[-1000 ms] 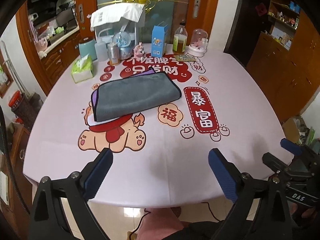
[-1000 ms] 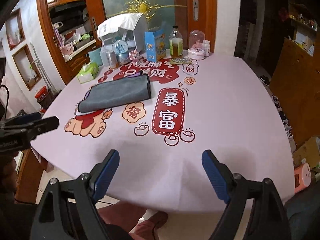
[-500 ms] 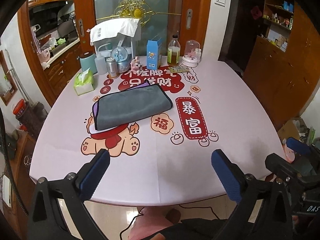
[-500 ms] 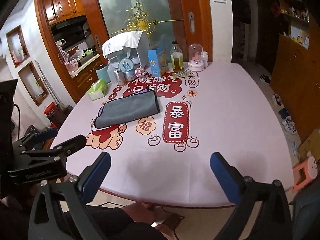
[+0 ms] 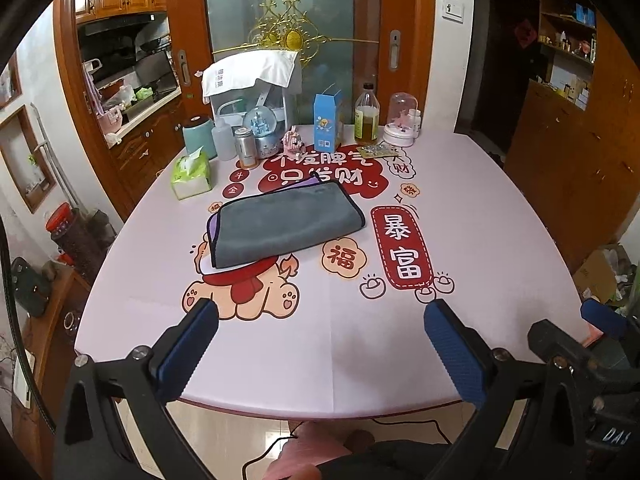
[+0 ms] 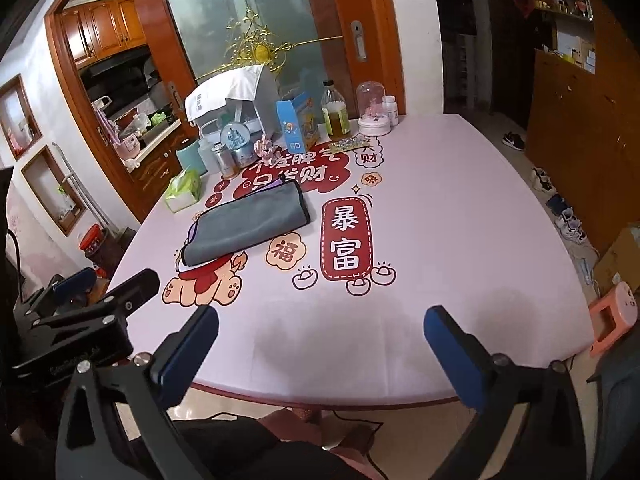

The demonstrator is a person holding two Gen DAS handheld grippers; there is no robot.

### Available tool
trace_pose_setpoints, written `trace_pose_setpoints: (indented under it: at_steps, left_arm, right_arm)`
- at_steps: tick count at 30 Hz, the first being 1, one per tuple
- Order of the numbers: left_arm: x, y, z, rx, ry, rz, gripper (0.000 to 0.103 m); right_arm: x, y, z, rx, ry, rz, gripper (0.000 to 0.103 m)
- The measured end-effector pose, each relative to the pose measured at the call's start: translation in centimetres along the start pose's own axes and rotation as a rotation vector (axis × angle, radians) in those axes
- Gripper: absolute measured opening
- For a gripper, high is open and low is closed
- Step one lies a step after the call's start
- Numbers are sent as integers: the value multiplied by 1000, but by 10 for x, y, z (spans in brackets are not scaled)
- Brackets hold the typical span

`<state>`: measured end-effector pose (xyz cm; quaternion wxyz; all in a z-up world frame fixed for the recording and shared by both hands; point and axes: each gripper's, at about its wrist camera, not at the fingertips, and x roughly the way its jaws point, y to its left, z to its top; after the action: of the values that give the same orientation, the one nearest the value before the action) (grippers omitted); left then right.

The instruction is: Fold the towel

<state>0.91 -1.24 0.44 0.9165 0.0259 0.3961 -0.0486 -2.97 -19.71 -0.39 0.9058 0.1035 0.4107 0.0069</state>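
A grey towel (image 5: 280,224) with a purple underside lies folded flat on the pink printed table (image 5: 500,232), left of centre. It also shows in the right wrist view (image 6: 248,222). My left gripper (image 5: 320,344) is open and empty, held back over the table's near edge, well short of the towel. My right gripper (image 6: 320,344) is open and empty too, at the near edge to the right. The right gripper's fingers (image 5: 604,320) show at the right edge of the left wrist view, and the left gripper's body (image 6: 80,320) at the left of the right wrist view.
Along the table's far edge stand a green tissue pack (image 5: 191,174), a teal canister (image 5: 199,136), a snow globe (image 5: 265,130), a blue carton (image 5: 327,126), an oil bottle (image 5: 366,114) and a white covered appliance (image 5: 252,80). Wooden cabinets (image 5: 576,152) stand at right.
Both grippers have pulled back and risen from the table, so the towel looks farther away. The towel has not moved. Both stay open.
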Motion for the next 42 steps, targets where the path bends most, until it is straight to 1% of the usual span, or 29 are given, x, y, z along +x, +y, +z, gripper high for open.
trace_pose_setpoints:
  at_steps: [4,10,21,27,31,42]
  left_arm:
    - [2,-1,-2,6,0,19,102]
    - [4,3,-4,-3,-15,34,102]
    - [3,11,0,-18,-50,48,102]
    - [8,16,1,-37,-41,57,102]
    - [10,15,0,-36,-35,56,102]
    - [16,13,-5,-32,-12,58,102]
  right_arm:
    - [-4,4,-5,-6,-29,-17,103]
    - [4,7,-7,-9,-10,-22,103]
    - [10,14,-5,-17,-18,-18,103]
    - [14,19,-4,-33,-5,-18,103]
    - [17,21,-4,-45,13,-20,103]
    - [19,19,-5,-48,24,-16,103]
